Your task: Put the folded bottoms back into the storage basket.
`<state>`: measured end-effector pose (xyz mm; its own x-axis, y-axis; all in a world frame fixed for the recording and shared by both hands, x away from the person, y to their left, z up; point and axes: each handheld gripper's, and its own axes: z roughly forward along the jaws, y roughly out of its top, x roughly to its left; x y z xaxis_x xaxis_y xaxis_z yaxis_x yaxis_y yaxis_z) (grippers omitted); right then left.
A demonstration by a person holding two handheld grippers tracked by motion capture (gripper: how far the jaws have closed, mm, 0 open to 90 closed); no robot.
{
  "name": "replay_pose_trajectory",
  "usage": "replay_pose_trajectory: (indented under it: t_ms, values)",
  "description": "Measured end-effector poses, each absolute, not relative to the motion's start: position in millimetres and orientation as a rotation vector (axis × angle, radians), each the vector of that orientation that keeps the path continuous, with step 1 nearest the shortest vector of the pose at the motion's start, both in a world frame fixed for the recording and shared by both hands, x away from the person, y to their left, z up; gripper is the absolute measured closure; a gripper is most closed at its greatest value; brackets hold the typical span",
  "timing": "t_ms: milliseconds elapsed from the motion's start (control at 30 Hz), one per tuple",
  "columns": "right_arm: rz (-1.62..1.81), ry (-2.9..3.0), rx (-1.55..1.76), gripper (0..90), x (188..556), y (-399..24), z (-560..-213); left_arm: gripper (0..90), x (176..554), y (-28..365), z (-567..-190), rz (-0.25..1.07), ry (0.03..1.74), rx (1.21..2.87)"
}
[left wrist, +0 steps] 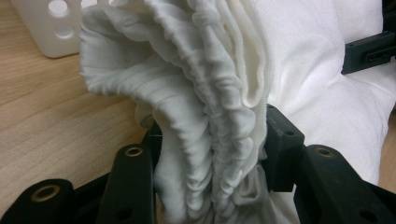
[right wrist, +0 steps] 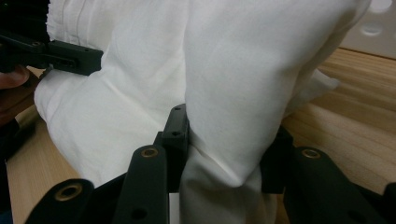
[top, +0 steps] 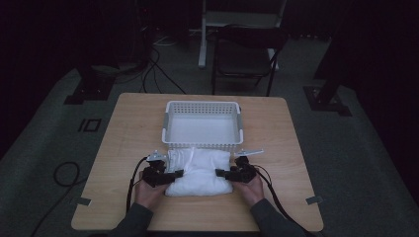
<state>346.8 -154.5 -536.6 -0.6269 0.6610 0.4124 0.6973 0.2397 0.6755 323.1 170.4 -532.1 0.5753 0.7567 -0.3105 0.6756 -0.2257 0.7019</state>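
Folded white cloth (top: 198,172) lies lower centre of the table (top: 123,148), just below the basket (top: 202,123). 2 grippers clamp its ends: left gripper (top: 174,174), right gripper (top: 221,173). Soft, light, floppy; grip bunched edges, or the folds will likely slip

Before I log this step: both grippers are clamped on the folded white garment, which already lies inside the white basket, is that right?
Not quite: in the high view the folded white garment lies on the wooden table, in front of the white basket. Left gripper and right gripper do clamp it.
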Motion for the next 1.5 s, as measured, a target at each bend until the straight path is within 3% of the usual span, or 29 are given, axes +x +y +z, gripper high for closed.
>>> replay_pose_trajectory:
  t_ms: [1500]
  values:
    - [-1.471,-2.519,-1.287,64.1,327.9,-155.7,-506.1,56.1,302.6,166.5,-500.7,0.241,1.093,1.945]
